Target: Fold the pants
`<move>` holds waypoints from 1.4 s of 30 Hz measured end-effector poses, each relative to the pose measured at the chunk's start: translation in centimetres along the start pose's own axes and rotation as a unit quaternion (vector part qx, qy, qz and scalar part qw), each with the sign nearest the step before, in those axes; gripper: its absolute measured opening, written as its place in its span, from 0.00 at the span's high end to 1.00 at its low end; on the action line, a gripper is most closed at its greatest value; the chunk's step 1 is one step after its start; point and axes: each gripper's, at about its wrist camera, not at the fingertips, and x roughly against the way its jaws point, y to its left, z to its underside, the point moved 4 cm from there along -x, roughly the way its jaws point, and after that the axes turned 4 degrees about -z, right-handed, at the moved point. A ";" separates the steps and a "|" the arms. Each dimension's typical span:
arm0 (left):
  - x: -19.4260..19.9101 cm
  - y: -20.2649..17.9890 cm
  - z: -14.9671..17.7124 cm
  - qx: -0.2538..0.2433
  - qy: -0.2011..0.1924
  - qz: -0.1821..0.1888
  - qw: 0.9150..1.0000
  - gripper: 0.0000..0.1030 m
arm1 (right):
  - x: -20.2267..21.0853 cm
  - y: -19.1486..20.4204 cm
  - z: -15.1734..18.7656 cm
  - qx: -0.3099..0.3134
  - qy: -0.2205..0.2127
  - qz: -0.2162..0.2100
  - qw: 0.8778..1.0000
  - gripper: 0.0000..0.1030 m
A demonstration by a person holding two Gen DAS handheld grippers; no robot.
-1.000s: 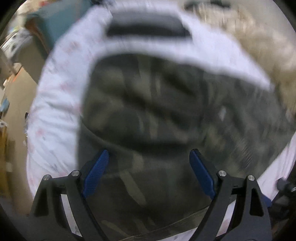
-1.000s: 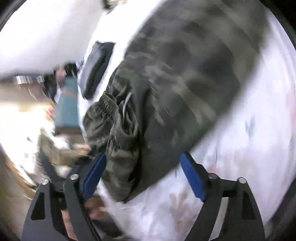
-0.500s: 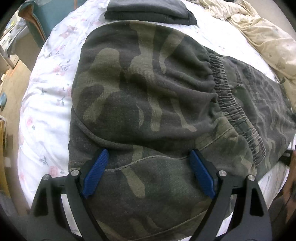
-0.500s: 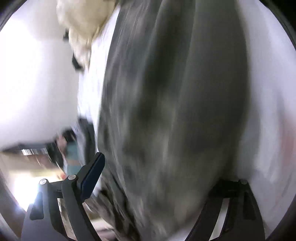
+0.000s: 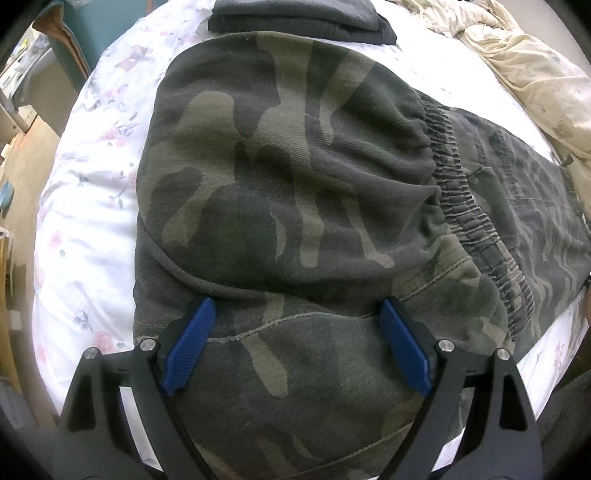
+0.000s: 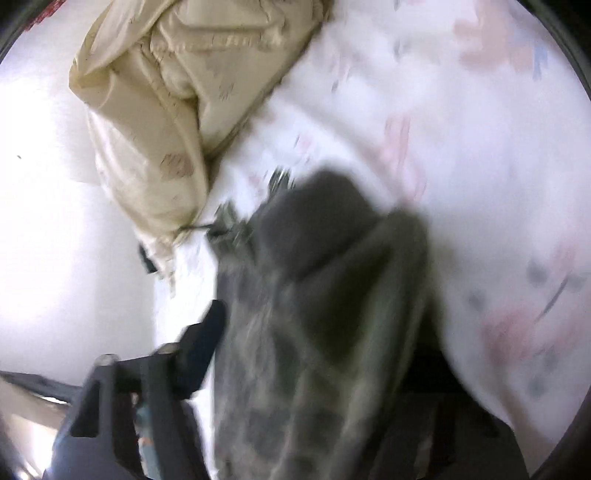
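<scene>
Hovering over the camo pants, your left gripper points steeply down w/ jaws spread wide, nothing between the blue pads. Pants lie on the floral bedsheet, partly folded: one rounded layer doubled over, long axis running from under the left gripper out toward the right side of that view, ribbed elastic waistband crossing it.

Your right gripper is nearer the far end; its jaws have just been closing, a bunch of pants fabric between them. Blur is heavy and the right finger's hidden, so probably gripping, but I can't tell if the pads actually press.

Fabric: soft, heavy brushed cotton, floppy, stitched seams, gathered waist. Beige crumpled quilt sits just beside the pant end; dark folded garment lies beyond the pants.
</scene>
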 end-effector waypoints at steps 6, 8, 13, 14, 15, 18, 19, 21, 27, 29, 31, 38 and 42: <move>-0.3 -0.2 -0.2 0.006 0.011 -0.005 1.000 0.14 | 2.8 1.5 -0.1 0.076 -0.058 0.049 0.994 0.96; -0.2 -0.2 -0.2 0.006 0.013 -0.004 1.000 0.14 | 4.7 3.0 -0.3 0.121 -0.067 0.036 0.990 0.96; 0.0 0.0 -0.1 0.008 0.017 0.002 1.000 0.14 | 5.6 10.1 2.9 0.216 -0.034 -0.031 0.975 0.96; 0.0 0.0 -0.1 0.009 0.017 0.002 1.000 0.14 | 6.1 11.9 4.4 0.245 -0.024 -0.043 0.968 0.97; 0.0 0.0 -0.1 0.010 0.017 0.001 1.000 0.14 | 6.6 13.5 6.0 0.275 -0.013 -0.049 0.960 0.97; 0.1 0.1 -0.1 0.014 0.018 0.004 1.000 0.14 | 7.5 18.2 11.5 0.342 0.031 -0.087 0.935 0.97; 0.2 0.2 -0.1 0.016 0.018 0.007 1.000 0.14 | 7.9 19.6 13.2 0.361 0.042 -0.101 0.926 0.97; 0.3 0.4 -0.1 0.023 0.018 0.013 0.999 0.14 | 9.2 22.8 18.2 0.419 0.074 -0.140 0.894 0.97; 1.0 1.5 0.2 0.032 0.015 0.027 0.999 0.14 | 9.6 22.6 34.5 0.573 0.261 -0.192 0.753 0.95; 1.1 1.9 0.3 0.033 0.014 0.030 0.999 0.14 | 8.2 18.4 38.8 0.579 0.326 -0.154 0.731 0.90; 1.3 2.4 0.4 0.037 0.014 0.034 0.999 0.14 | 6.8 14.8 40.9 0.578 0.367 -0.109 0.720 0.82; 2.3 4.4 0.0 0.087 0.011 0.055 0.995 0.14 | 9.0 11.1 40.2 0.544 0.459 -0.083 0.697 0.30; 3.8 4.8 -0.3 0.110 -0.013 0.071 0.991 0.14 | 11.0 13.0 36.8 0.549 0.401 -0.108 0.725 0.33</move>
